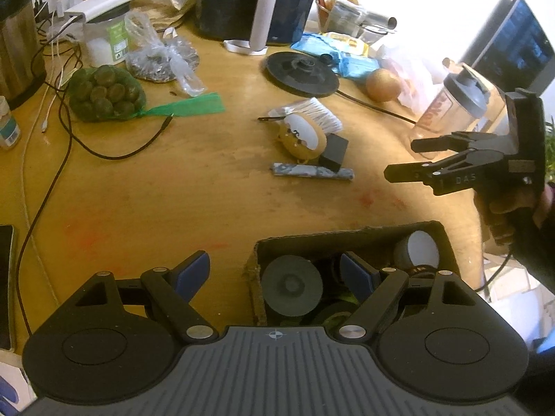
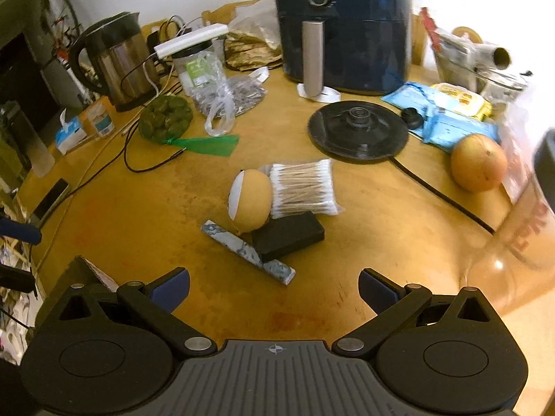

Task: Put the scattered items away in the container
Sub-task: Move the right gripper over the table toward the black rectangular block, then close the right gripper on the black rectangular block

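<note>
A cardboard box sits at the near table edge with a dark round disc and a white-topped jar inside. Mid-table lie a yellow egg-shaped case, a pack of cotton swabs, a small black box and a grey marbled bar; they also show in the left wrist view. My left gripper is open, its right finger over the box. My right gripper is open and empty, a little short of the bar; it also shows in the left wrist view.
A net of green fruit, a kettle, a black kettle base, an air fryer, an orange fruit, a shaker bottle, blue packets and cables crowd the far table.
</note>
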